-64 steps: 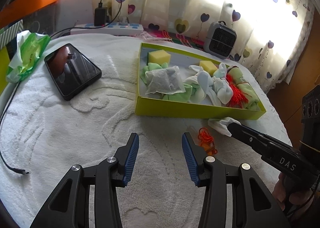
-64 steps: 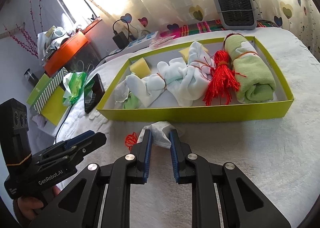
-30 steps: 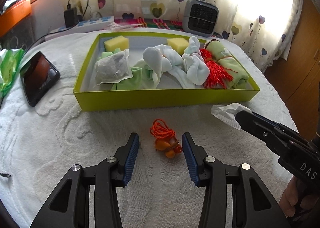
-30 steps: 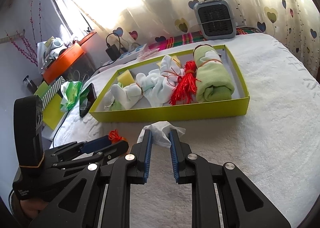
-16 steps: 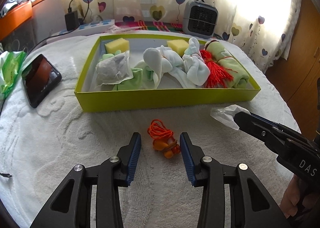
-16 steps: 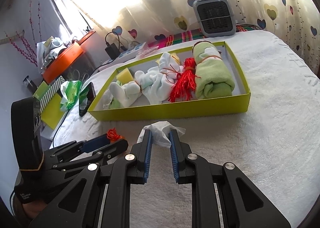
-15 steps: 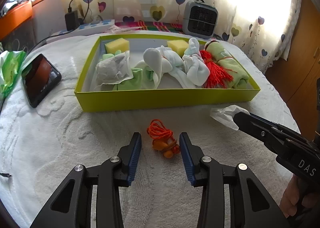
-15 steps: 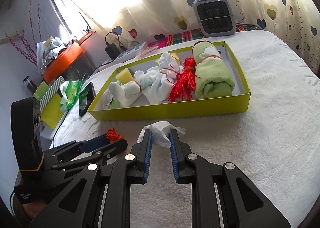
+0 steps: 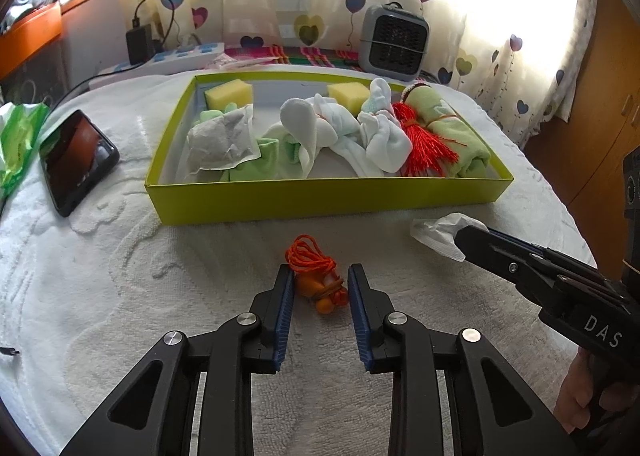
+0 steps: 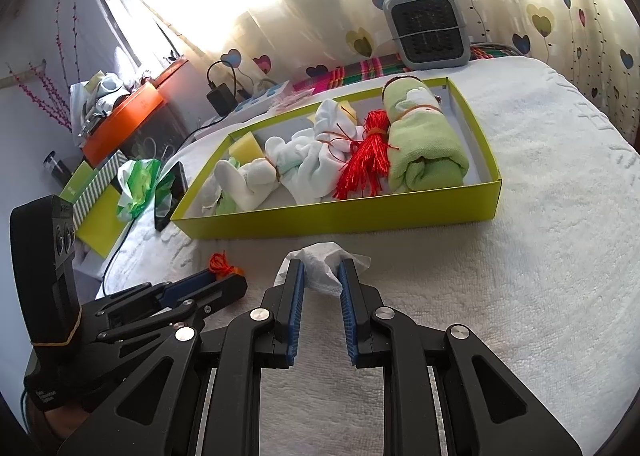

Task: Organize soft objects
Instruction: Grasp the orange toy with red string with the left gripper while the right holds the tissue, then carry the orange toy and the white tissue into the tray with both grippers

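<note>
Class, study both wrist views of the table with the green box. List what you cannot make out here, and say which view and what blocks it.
- Left wrist view: the lower part of the orange trinket is screened by the left tongs.
- Right wrist view: the middle of the white tissue sits behind the right tongs.
- Right wrist view: the phone is edge-on, its screen unreadable.
- Both views: the green box near wall hides the items' undersides.
</note>
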Demonstrator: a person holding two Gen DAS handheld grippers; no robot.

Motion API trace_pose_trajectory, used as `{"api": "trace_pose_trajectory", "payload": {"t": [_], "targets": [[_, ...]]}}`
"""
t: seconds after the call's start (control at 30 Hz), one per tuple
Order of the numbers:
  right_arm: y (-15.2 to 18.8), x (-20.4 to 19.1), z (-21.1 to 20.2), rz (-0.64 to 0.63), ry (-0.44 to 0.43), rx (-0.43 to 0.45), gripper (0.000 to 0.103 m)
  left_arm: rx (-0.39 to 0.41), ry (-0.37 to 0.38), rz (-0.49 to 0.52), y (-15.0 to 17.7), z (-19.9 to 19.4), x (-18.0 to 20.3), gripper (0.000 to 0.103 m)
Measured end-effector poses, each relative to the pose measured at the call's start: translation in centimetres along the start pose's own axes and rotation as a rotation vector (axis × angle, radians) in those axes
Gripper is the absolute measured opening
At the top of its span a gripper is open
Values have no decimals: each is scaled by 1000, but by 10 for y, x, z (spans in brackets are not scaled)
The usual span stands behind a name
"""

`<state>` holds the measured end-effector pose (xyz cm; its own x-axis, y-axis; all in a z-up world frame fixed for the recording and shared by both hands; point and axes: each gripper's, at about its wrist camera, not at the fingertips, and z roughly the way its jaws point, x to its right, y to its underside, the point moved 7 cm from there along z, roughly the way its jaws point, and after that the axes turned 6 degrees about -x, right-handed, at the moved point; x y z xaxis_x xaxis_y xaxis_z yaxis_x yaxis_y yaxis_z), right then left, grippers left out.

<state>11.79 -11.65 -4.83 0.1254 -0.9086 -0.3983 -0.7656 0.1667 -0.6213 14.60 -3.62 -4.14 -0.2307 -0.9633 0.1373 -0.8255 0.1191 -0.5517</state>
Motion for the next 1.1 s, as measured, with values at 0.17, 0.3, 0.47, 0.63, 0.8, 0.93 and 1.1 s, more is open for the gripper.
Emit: {"api": "trace_pose_trajectory", "payload": {"t": [0.17,0.3,0.47,0.63,0.8,0.93,1.1], "targets": [[0,0,0,0,1,0,19,0,1,-1,0,0,0,26],[0,0,1,-1,1,-2,19,0,1,-1,0,0,0,26],[2,0,3,-1,2,-5,19,1,2,-1,0,0,-1,26],[2,0,3,-2,2,-6,19,7,6,0,0,-2,1,25],[2,0,3,-2,1,-6,19,16,12,-1,0,-4,2,25],[2,0,3,-3,2,-5,19,20,13,0,-1,-5,2,25],[2,-2,1,-9,-1,-1,19,28,17,-1,-1,-9,2,25]]}}
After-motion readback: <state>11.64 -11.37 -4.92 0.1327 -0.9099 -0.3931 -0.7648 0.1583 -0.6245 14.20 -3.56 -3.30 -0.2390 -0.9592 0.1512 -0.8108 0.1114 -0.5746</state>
